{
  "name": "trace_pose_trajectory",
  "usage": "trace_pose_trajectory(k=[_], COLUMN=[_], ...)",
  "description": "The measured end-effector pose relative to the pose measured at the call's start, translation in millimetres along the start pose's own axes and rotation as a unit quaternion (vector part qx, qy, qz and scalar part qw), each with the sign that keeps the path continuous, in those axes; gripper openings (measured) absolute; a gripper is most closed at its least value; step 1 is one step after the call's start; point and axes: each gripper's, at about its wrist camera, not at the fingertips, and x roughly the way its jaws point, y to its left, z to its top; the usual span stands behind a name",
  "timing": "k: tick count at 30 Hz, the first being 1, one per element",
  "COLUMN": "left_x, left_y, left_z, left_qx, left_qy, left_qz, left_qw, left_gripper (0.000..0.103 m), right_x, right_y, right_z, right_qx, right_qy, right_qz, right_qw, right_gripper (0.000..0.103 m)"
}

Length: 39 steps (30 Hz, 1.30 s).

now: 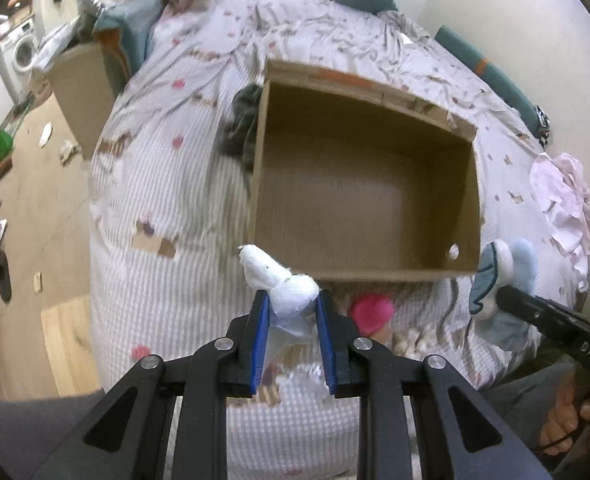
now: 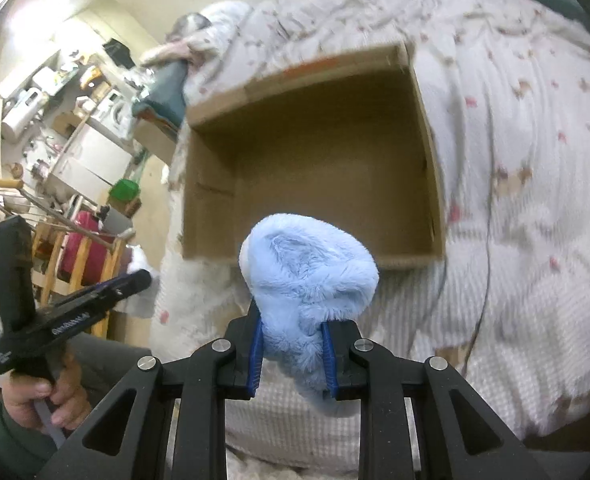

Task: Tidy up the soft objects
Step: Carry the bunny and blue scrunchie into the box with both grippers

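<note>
An open cardboard box lies on the bed, empty inside; it also shows in the right wrist view. My left gripper is shut on a white soft object in clear plastic, held just short of the box's near edge. My right gripper is shut on a light blue plush toy, also near the box's front edge. The same blue plush and right gripper show at the right of the left wrist view. The left gripper shows at the left of the right wrist view.
A pink soft item lies on the patterned bedspread below the box. A dark cloth lies at the box's left side. Pale pink fabric lies right. A second box with clothes stands beside the bed. Wooden floor lies left.
</note>
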Motion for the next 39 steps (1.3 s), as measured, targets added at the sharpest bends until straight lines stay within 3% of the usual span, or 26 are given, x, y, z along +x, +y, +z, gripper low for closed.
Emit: trace_pose_trajectory(k=[5, 12, 21, 39], left_x=[6, 42, 92, 105], left_y=[-10, -25, -32, -34], left_z=[32, 56, 53, 46], left_qx=[0.009, 0.026, 0.037, 0.049], left_qy=[-0.023, -0.03, -0.014, -0.017], left_qz=[0.004, 0.005, 0.004, 0.007], left_qw=[0.9997, 0.9992, 0.9992, 0.9986], left_gripper=[0.021, 0.021, 0.021, 0.022], right_x=[-10, 36, 77, 103], right_y=[-1, 7, -8, -8], right_z=[23, 52, 51, 49], right_qx=[0.0, 0.003, 0.02, 0.021], right_qy=[-0.04, -0.055, -0.034, -0.003], right_qz=[0.005, -0.013, -0.022, -0.032], right_qw=[0.999, 0.998, 0.999, 0.999], right_gripper=[0.026, 0.026, 0.026, 0.03])
